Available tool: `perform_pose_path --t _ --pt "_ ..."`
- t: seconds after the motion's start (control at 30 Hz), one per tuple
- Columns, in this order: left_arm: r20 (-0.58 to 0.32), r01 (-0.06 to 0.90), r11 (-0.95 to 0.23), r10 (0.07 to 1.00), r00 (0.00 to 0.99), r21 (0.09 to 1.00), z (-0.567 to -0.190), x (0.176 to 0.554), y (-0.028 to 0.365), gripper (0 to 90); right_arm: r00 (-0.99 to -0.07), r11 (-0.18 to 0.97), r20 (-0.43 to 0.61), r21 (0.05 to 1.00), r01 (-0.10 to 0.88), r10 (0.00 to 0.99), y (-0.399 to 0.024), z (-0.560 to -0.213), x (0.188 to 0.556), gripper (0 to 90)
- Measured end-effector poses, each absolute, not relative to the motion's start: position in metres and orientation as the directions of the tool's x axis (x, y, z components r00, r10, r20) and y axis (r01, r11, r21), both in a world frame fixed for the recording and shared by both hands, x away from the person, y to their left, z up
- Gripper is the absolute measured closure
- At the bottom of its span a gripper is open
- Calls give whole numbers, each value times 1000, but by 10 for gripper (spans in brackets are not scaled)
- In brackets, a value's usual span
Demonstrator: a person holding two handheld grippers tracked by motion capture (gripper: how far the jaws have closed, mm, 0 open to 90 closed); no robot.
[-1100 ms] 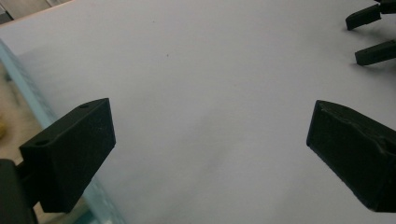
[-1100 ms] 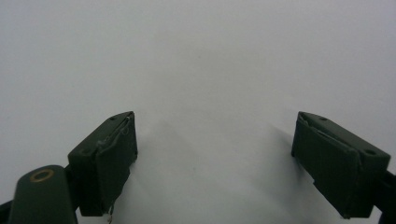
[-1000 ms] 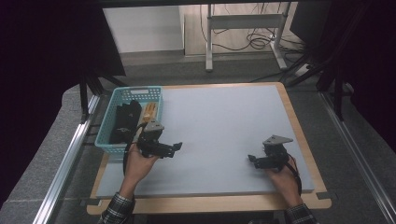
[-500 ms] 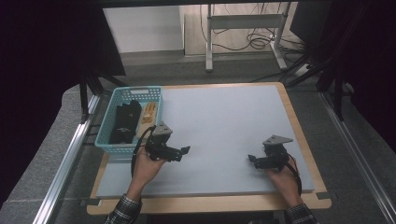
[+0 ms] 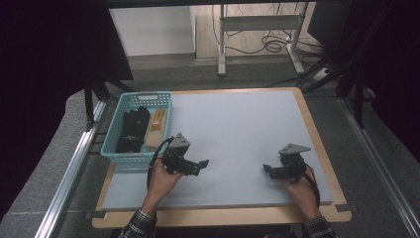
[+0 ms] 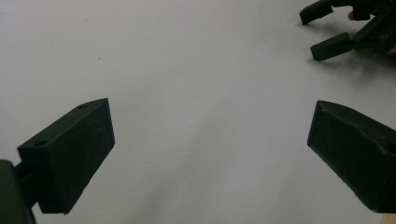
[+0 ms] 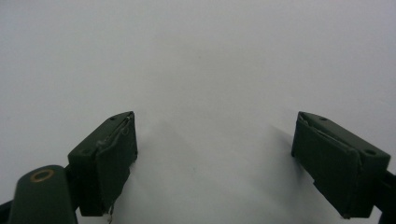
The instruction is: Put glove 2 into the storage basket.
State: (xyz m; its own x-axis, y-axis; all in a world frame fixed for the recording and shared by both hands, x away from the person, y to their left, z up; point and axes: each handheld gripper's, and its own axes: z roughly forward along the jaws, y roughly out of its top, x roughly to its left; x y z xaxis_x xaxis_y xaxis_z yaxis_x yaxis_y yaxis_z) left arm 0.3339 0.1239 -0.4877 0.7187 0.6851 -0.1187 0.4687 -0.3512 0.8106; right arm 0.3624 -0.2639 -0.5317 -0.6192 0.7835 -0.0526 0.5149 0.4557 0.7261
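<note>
Both black two-jaw grippers sit low over the pale grey table mat (image 5: 237, 129), empty. Your left gripper (image 5: 200, 163) is just off the near right corner of the turquoise plastic lattice basket (image 5: 113, 134), pointing right across the mat; its jaws stand wide apart with bare mat between them in the left gripper view (image 6: 210, 154). Your right gripper (image 5: 267, 169) is well apart from it, toward the mat's right side, pointing left; its jaws are also spread wide in the right gripper view (image 7: 215, 158), nothing between them. The two tools face each other, and the right gripper's jaws (image 6: 327, 28) show at the top right of the left gripper view. Open room: the whole middle and far stretch of the mat is free. Edges: the light wooden board rim (image 5: 317, 134) frames the mat on the right and near side, and your right hand (image 5: 299, 188) is near the right rim. The basket sits at the mat's left edge, holding a black fabric bundle (image 5: 131, 130) on its left and a tan wooden block (image 5: 156, 126) on its right, lying side by side and touching. Your left hand (image 5: 161, 181) is near the board's front edge.
</note>
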Motion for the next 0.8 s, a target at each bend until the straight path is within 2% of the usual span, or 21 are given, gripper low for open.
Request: perform_pose_path --t 0.3,0.8 --pt "-126 461 -377 650 750 803 -502 332 113 0 -619 456 -52 726 515 783 -264 -532 362 140" --pt "-92 464 -429 649 755 775 -522 329 105 0 -619 455 -52 726 515 783 -264 -532 362 140"
